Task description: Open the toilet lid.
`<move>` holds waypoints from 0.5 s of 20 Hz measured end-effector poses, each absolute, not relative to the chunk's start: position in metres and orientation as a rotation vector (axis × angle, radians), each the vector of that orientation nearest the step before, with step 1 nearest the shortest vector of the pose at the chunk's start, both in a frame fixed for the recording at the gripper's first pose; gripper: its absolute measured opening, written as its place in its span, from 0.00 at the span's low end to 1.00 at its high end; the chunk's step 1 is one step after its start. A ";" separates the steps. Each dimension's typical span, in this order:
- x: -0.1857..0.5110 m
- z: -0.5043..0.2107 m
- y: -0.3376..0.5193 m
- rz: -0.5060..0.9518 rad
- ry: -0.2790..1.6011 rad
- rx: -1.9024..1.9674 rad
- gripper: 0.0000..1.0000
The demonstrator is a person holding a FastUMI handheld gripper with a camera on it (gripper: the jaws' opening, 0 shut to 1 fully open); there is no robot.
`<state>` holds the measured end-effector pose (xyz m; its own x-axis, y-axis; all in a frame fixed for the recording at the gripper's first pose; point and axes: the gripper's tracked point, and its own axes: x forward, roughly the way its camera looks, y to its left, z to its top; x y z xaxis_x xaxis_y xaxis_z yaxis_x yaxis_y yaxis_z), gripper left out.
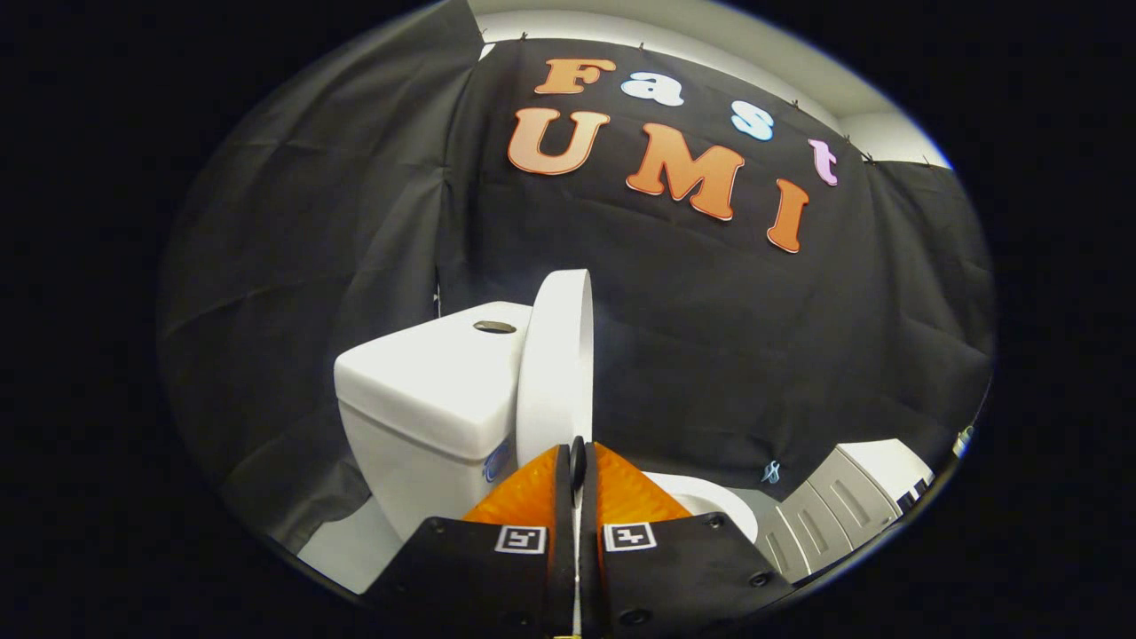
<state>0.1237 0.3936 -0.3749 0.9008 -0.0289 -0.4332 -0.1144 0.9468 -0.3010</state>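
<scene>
Just ahead of the orange gripper (578,466) fingers: glossy white oval plastic toilet lid (557,359), raised upright, leaning against the white ceramic cistern (426,390). Fingers pressed together, gripping nothing. Beyond them, white bowl rim (710,497) exposed.

Brightness: I see a dim booth, dark wall cloth soaking up light.
Light source: from above, a bright strip over the cloth.
Glare: toilet lid (556,364) and tank (426,382) glow white, mild bloom.
Shadow: under the tank's rim.
Distortion: heavy fisheye bending outward.
Focus: orange fingers (532,493) slightly soft.
</scene>
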 end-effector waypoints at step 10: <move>0.113 -0.306 0.394 0.253 0.370 -0.191 0.89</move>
<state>0.1127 0.3940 -0.3065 0.9014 0.2085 -0.3795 -0.2778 0.9507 -0.1377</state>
